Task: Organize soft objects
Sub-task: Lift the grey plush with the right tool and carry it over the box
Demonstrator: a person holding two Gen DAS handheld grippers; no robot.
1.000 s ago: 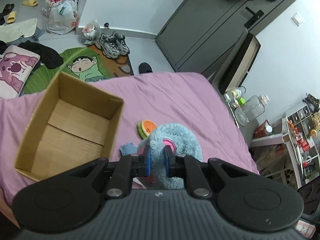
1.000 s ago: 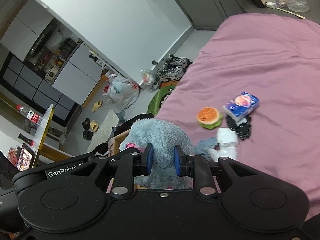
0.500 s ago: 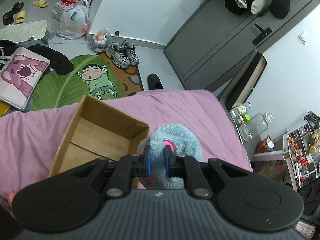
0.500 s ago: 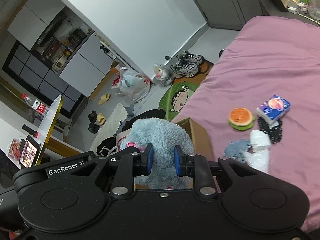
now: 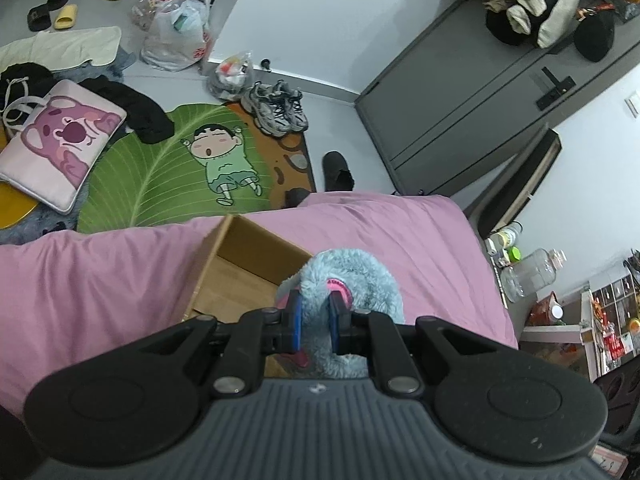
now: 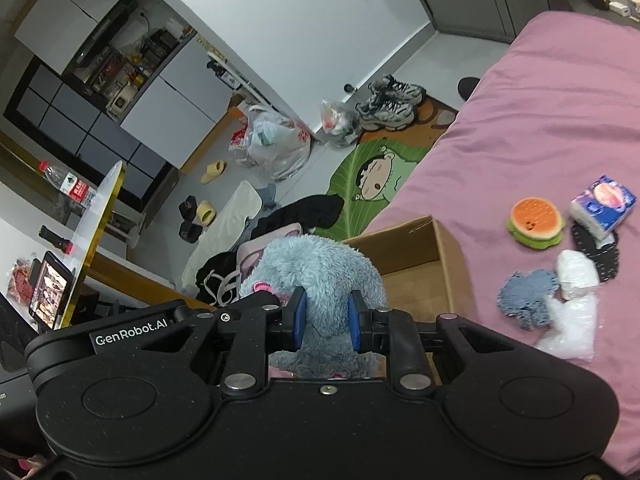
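Observation:
Both grippers hold one fluffy blue plush toy (image 5: 360, 280), also in the right wrist view (image 6: 316, 272). My left gripper (image 5: 313, 322) is shut on it, and my right gripper (image 6: 326, 322) is shut on it too. The plush hangs over the open cardboard box (image 5: 240, 268), which sits on the pink bed (image 5: 100, 276); the box also shows in the right wrist view (image 6: 416, 256). To the right on the bed lie a burger-shaped toy (image 6: 535, 222), a tissue pack (image 6: 602, 204), a blue knitted cloth (image 6: 526, 294) and a white plastic bag (image 6: 574, 300).
A black round item (image 6: 600, 252) lies under the tissue pack. Beside the bed, the floor holds a green cartoon rug (image 5: 168, 168), sneakers (image 5: 276, 108), plastic bags (image 5: 176, 36) and a pink bag (image 5: 56, 144). A grey cabinet (image 5: 460, 92) stands behind.
Both grippers carried the plush left, from beside the small items on the bed to above the cardboard box. The box now sits directly under the plush.

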